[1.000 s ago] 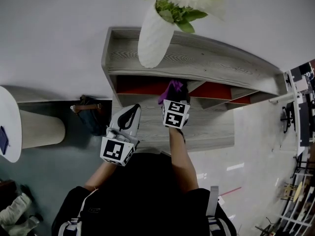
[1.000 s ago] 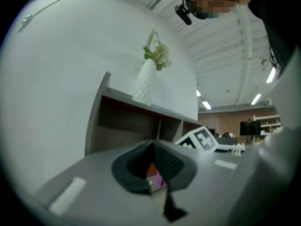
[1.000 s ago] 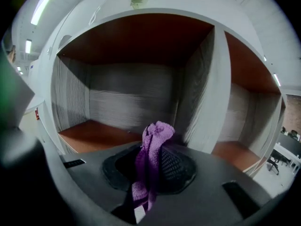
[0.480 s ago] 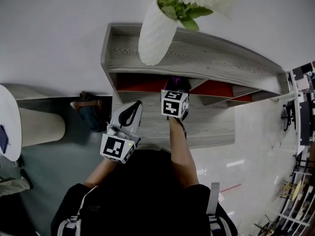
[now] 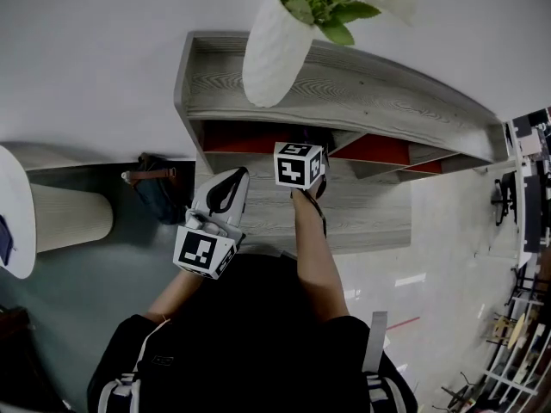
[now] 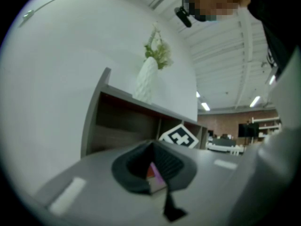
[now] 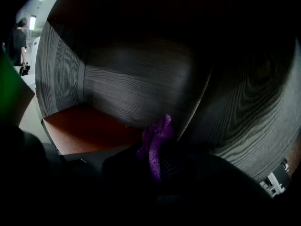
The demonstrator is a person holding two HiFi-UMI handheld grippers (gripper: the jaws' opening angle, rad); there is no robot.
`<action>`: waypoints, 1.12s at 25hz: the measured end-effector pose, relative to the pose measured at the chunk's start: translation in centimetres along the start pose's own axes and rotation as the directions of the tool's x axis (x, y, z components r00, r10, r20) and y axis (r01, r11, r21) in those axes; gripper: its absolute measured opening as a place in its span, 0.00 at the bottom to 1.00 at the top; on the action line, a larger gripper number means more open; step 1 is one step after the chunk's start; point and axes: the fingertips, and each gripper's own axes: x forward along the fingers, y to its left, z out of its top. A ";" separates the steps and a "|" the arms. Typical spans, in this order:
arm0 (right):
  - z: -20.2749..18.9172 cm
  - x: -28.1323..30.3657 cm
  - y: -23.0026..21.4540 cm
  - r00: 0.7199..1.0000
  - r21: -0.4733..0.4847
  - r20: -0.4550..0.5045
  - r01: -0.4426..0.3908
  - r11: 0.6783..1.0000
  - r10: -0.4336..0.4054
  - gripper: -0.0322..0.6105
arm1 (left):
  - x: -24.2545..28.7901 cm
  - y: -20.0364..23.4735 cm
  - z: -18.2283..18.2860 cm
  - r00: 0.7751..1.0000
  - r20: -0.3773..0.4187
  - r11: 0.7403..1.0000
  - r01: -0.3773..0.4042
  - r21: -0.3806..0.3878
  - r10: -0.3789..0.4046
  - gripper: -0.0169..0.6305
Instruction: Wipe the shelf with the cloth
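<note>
The grey wooden shelf unit [image 5: 370, 93] has red-backed compartments under its top board. My right gripper [image 7: 157, 160] reaches into the left compartment, shut on a purple cloth [image 7: 158, 142]. The cloth tip sits close to the grey grained back wall [image 7: 136, 88], above the red-brown compartment floor [image 7: 87, 132]; contact cannot be told. In the head view only that gripper's marker cube [image 5: 300, 165] shows, and the cloth is hidden under the top board. My left gripper [image 5: 234, 181] hovers outside, over the left part of the lower board [image 5: 370, 218], jaws together, holding nothing that I can make out.
A white vase [image 5: 274, 54] with flowers stands on the top board, above the compartment. A dark bag [image 5: 159, 194] lies on the floor left of the shelf, beside a pale cylinder [image 5: 73, 218] and a white round table [image 5: 13, 222]. A person [image 7: 16, 44] stands far off.
My right gripper has pushed forward into the compartment with the cloth, which no longer shows in the head view. The left gripper has stayed nearly in place.
</note>
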 end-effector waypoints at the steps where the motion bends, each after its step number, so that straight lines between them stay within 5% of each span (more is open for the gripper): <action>1: 0.0 0.0 0.0 1.000 0.000 -0.003 -0.005 1.000 0.005 0.14 | 0.0 0.0 0.0 1.000 0.001 1.000 -0.001 0.000 0.001 0.03; 14: 1.0 1.3 1.4 0.998 -0.073 -0.030 -0.059 0.996 0.057 0.13 | -1.2 0.1 0.0 0.999 0.007 0.999 -0.034 0.004 0.034 0.03; 28: 3.8 2.6 6.2 0.984 -0.230 0.030 -0.162 0.960 0.173 0.13 | -3.9 1.7 0.3 0.988 0.023 0.988 -0.155 0.006 0.155 0.03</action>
